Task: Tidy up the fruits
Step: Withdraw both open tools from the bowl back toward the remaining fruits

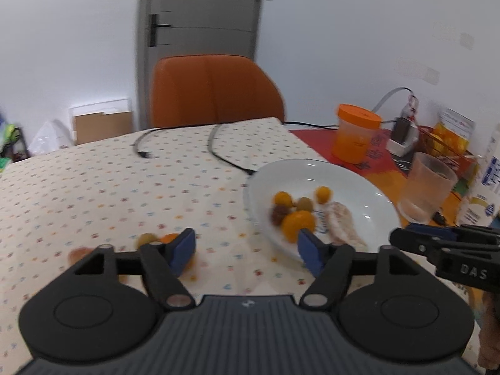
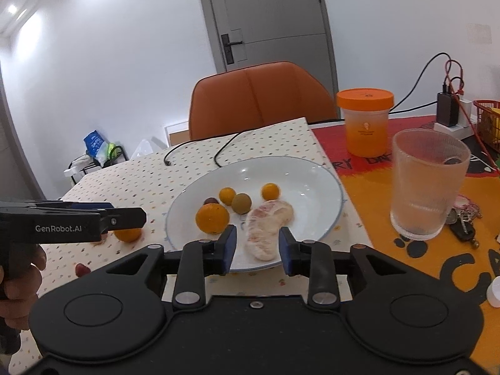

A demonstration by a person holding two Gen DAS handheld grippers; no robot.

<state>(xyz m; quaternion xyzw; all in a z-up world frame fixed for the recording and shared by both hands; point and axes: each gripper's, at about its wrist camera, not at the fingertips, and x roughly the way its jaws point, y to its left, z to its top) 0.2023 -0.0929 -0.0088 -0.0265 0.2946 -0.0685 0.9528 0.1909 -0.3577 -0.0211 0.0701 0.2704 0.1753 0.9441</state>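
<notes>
A white plate (image 2: 315, 172) holds an orange (image 2: 212, 218), two small kumquats (image 2: 227, 195), a brown-green round fruit (image 2: 241, 203), a dark red fruit (image 2: 211, 201) and a peeled pomelo segment (image 2: 267, 228). My right gripper (image 2: 257, 250) is open and empty, its jaws on either side of the pomelo segment's near end, above the plate's front rim. My left gripper (image 1: 247, 251) is open and empty over the tablecloth left of the plate (image 1: 359, 187). An orange (image 2: 128, 234), a brown-green fruit (image 1: 146, 239) and a small red fruit (image 2: 82, 269) lie on the cloth.
A ribbed glass (image 2: 428, 187) stands right of the plate, an orange-lidded cup (image 2: 365, 122) behind it. Keys (image 2: 465, 218) lie by the glass. Black cables (image 2: 225, 150) cross the far tablecloth. An orange chair (image 2: 259, 100) stands behind the table. A red basket (image 2: 487, 122) is at far right.
</notes>
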